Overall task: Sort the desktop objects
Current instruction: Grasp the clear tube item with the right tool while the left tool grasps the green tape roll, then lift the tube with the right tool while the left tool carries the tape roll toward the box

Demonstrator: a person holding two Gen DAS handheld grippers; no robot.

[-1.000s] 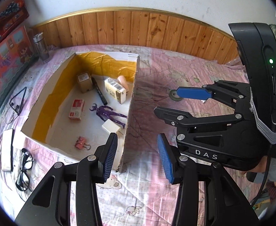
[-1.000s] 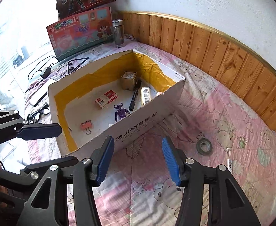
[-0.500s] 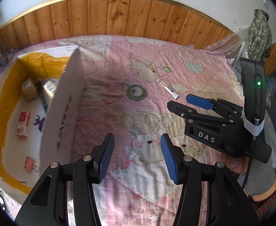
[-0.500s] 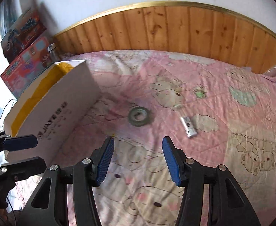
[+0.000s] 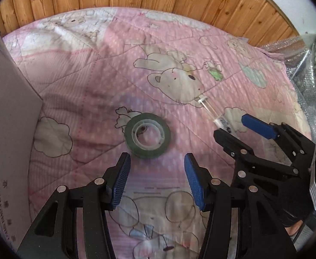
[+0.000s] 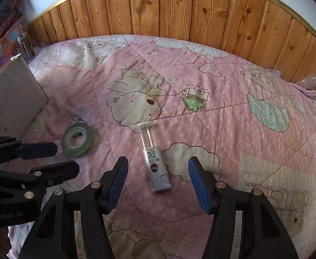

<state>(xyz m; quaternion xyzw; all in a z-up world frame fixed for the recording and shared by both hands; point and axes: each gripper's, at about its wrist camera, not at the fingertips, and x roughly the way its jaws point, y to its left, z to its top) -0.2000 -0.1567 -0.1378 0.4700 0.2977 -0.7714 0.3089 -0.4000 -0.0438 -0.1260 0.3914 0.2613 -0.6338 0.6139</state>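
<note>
I have both grippers tipped steeply down over the pink quilt [image 6: 233, 112], side by side. My left gripper [image 5: 157, 173] hangs above the roll of green tape [image 5: 147, 135], which lies flat on the quilt just ahead of the blue fingertips [image 5: 123, 177]. Its jaws stand spread, nothing between them and nothing touched; over the first part of the last second they were opening. My right gripper [image 6: 158, 180] points at the small white tube [image 6: 154, 161] with the clear cap, which lies on the quilt with its lower end between the two spread fingers. Those jaws have just been opening further, and the pads are clear of the tube on both sides, so I hold nothing there either. In the left view the right gripper [image 5: 240, 125] shows at the right edge, its tips over the tube [image 5: 214, 113]. The tape [image 6: 77, 139] sits just left of the tube, apart from it. The cardboard box [image 5: 5, 116] stands at the left, near the tape
</note>
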